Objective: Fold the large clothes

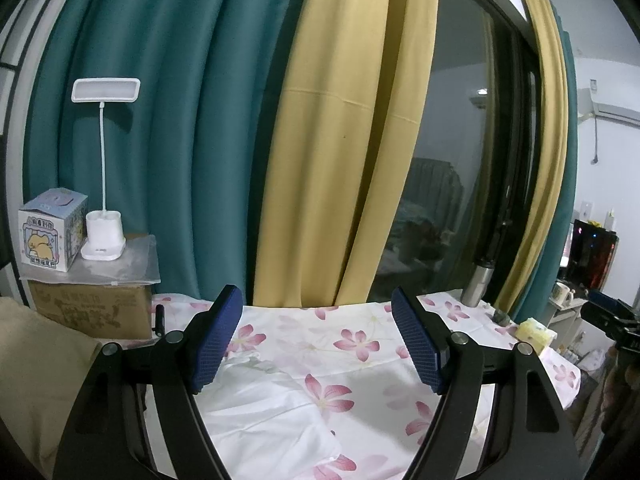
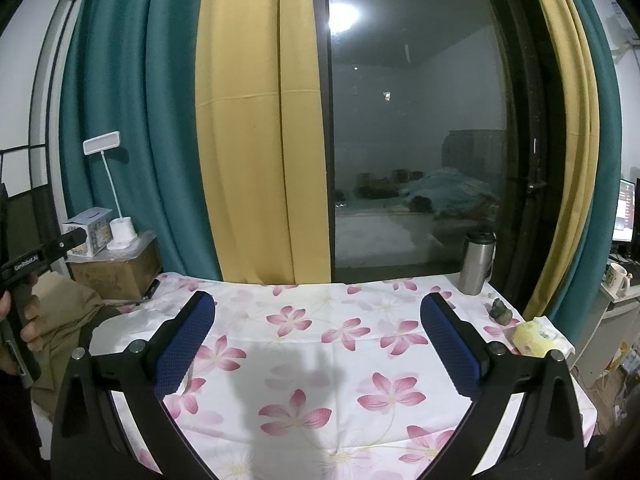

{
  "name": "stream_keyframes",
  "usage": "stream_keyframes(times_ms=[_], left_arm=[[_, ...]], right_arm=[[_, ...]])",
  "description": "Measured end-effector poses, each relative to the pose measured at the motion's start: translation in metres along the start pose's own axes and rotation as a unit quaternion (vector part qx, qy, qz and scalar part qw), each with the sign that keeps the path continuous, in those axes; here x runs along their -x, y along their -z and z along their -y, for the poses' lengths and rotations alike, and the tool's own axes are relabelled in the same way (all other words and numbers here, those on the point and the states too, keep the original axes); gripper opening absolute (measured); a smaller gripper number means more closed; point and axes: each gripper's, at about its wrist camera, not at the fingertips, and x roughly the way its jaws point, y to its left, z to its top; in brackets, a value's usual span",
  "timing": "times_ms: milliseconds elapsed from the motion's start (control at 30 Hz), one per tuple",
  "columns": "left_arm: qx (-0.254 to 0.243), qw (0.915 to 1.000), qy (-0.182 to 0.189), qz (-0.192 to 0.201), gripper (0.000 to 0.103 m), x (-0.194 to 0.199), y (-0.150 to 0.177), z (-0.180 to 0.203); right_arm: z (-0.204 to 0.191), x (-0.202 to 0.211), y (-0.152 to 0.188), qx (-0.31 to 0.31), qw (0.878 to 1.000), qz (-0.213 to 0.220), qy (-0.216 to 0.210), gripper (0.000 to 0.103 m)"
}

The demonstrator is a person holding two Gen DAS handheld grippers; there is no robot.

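A plain white garment [image 1: 260, 420] lies rumpled on the flowered tablecloth [image 1: 360, 344], just under and ahead of my left gripper [image 1: 316, 300]. That gripper is open, with nothing between its blue pads [image 1: 214, 344]. A khaki garment [image 1: 40, 364] is heaped at the table's left end and also shows as khaki cloth [image 2: 68, 312] in the right wrist view. My right gripper [image 2: 318, 302] hovers open over bare flowered cloth [image 2: 304, 336]. A hand [image 2: 32, 320] holds the left gripper's body at the far left.
A cardboard box [image 1: 92, 312] at the back left carries a white desk lamp [image 1: 103, 240] and a small printed carton [image 1: 50, 236]. A steel flask [image 2: 476, 264], a small dark figurine [image 2: 500, 310] and a yellow tissue pack [image 2: 534, 338] stand at the right end. Curtains and a glass door close off the back.
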Motion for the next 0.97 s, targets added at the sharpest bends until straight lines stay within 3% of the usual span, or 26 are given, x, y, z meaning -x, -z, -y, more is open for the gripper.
stream_keyframes(times_ms=[967], left_arm=[[-0.008, 0.9999, 0.004, -0.005, 0.08, -0.002, -0.0055, -0.0003]], right_arm=[[-0.0031, -0.0045, -0.0003, 0.005, 1.0, -0.007, -0.01, 0.101]])
